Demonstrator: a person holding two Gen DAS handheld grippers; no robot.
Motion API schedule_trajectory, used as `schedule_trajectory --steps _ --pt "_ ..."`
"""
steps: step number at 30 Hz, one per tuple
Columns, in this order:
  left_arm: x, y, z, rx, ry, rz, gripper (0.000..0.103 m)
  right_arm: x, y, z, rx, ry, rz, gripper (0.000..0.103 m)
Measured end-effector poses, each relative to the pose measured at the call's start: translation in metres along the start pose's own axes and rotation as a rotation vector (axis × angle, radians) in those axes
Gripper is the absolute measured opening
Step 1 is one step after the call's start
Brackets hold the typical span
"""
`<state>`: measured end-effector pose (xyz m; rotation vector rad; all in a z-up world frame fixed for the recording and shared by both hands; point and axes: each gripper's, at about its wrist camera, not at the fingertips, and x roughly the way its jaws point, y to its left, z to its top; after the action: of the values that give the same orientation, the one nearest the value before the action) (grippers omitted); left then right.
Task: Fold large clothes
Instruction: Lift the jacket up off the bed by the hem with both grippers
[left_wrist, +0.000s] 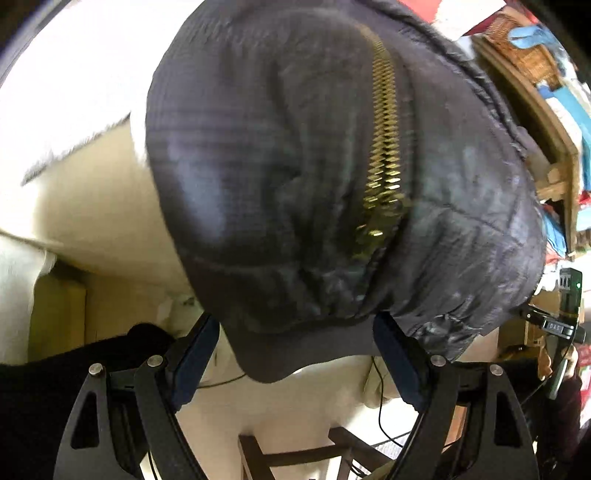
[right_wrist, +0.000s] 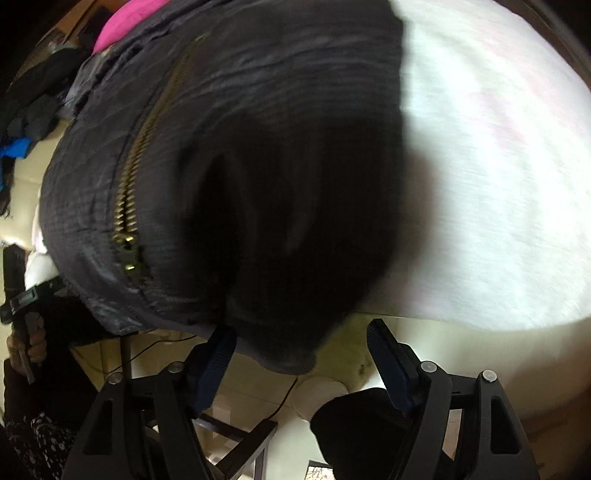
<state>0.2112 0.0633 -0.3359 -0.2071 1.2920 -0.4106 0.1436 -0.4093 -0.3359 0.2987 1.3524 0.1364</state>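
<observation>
A large dark quilted jacket (left_wrist: 295, 177) with a brass zipper (left_wrist: 384, 147) lies on a white fuzzy cover (left_wrist: 74, 74), its hem hanging over the near edge. My left gripper (left_wrist: 295, 332) is open, fingers on either side of the hem's dark ribbed band (left_wrist: 295, 350). In the right wrist view the same jacket (right_wrist: 240, 166) and zipper (right_wrist: 129, 192) fill the frame. My right gripper (right_wrist: 301, 339) is open, its left finger (right_wrist: 218, 354) touching the hem, the right finger clear of it. Both views are blurred.
White cover (right_wrist: 480, 166) spreads to the right of the jacket. A wooden shelf with baskets and cloths (left_wrist: 535, 92) stands at right. A pink cloth (right_wrist: 125, 18) lies beyond the jacket. Dark wooden frame and cables (left_wrist: 332, 450) below. The other hand-held gripper (right_wrist: 22, 295) shows at left.
</observation>
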Motion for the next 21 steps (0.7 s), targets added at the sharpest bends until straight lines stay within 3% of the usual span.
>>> schedule_trajectory --steps 1,2,4,7,11,16,18,19,21 --pt "-0.002 -0.001 0.001 0.007 -0.007 -0.010 0.083 -0.002 0.003 -0.001 -0.008 -0.019 0.032 0.076" --pt "-0.003 -0.002 0.000 0.013 -0.014 -0.013 0.074 -0.006 0.005 -0.003 -0.014 -0.046 0.079 0.076" --pt "-0.005 0.002 -0.001 0.011 -0.019 -0.003 0.063 -0.013 0.010 -0.005 -0.036 -0.077 0.094 0.071" --pt "-0.009 0.010 0.001 -0.011 -0.014 -0.022 0.064 -0.021 0.009 -0.010 -0.034 -0.099 0.110 0.068" --pt "0.002 0.029 0.011 -0.048 0.028 -0.007 0.083 -0.017 0.004 -0.006 0.002 -0.074 0.114 0.069" --pt "0.024 0.034 0.016 -0.104 0.085 -0.036 0.083 -0.004 0.008 0.003 -0.004 -0.078 0.087 0.068" --pt "0.020 0.033 0.015 -0.084 0.062 -0.057 0.064 -0.007 0.015 -0.002 -0.017 -0.098 0.070 0.051" --pt "0.017 0.030 0.015 -0.063 0.055 -0.068 0.047 -0.011 0.017 -0.005 -0.016 -0.114 0.056 0.045" --pt "0.012 0.026 0.013 -0.032 0.038 -0.051 0.032 -0.024 0.021 -0.010 -0.007 -0.151 0.056 0.032"
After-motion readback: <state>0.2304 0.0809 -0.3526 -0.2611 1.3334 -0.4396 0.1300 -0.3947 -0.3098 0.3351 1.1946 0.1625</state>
